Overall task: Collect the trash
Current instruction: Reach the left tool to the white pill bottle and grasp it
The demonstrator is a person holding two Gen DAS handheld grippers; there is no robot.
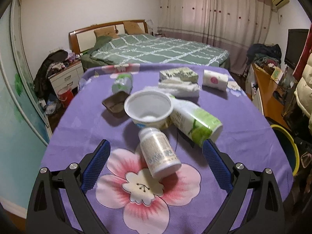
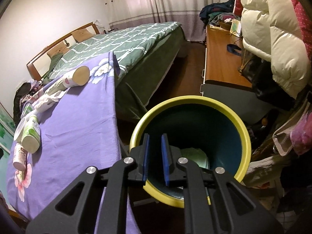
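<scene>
In the left wrist view my left gripper (image 1: 155, 148) is open and empty, its blue pads on either side of a white pill bottle (image 1: 158, 152) that lies on its side on the purple flowered cloth (image 1: 78, 128). Behind it stand an empty white cup (image 1: 149, 109), a green-and-white container on its side (image 1: 197, 124), a brown tray (image 1: 115, 103), crumpled tissue (image 1: 179, 88) and more packages. In the right wrist view my right gripper (image 2: 155, 140) hangs over the yellow-rimmed bin (image 2: 241, 128), jaws nearly together with a narrow gap, holding nothing. Pale green trash (image 2: 195, 156) lies in the bin.
The table's right edge (image 2: 115, 105) stands next to the bin. A bed (image 1: 156, 48) lies beyond the table. A wooden desk (image 2: 220, 62) and a cream puffer jacket (image 2: 273, 35) crowd the right side. A nightstand (image 1: 66, 78) and red bucket (image 1: 65, 95) stand at the left.
</scene>
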